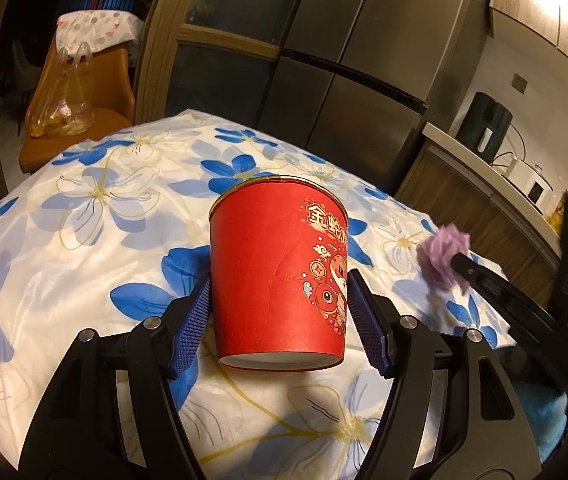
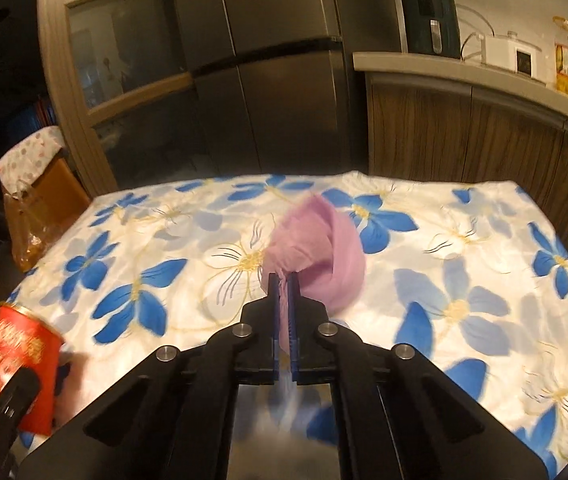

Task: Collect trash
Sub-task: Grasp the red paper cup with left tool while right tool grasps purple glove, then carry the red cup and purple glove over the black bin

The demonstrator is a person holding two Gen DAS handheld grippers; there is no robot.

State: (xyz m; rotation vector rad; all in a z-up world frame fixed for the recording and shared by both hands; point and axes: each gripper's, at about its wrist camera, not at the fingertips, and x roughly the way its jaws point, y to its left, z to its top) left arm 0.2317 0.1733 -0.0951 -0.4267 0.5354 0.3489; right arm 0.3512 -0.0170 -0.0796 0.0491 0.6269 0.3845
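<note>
Right now the left claw (image 1: 280, 304) is clamped on a red paper cup (image 1: 280, 276), one blue pad on each side of its lower half. The cup is upright with its open top up, and I cannot tell if it is lifted a little or touching the flowered cloth on the surface (image 1: 84, 216). The right claw (image 2: 282, 280) is squeezed together on a crumpled purple tissue (image 2: 315, 248), held up in the air to the right of the cup.

I think the tissue goes into the cup next. It looks soft and puffy, so it could bump the rim and fall onto the cloth. A hard squeeze could also squash the thin cup, or a tilt could tip it.
</note>
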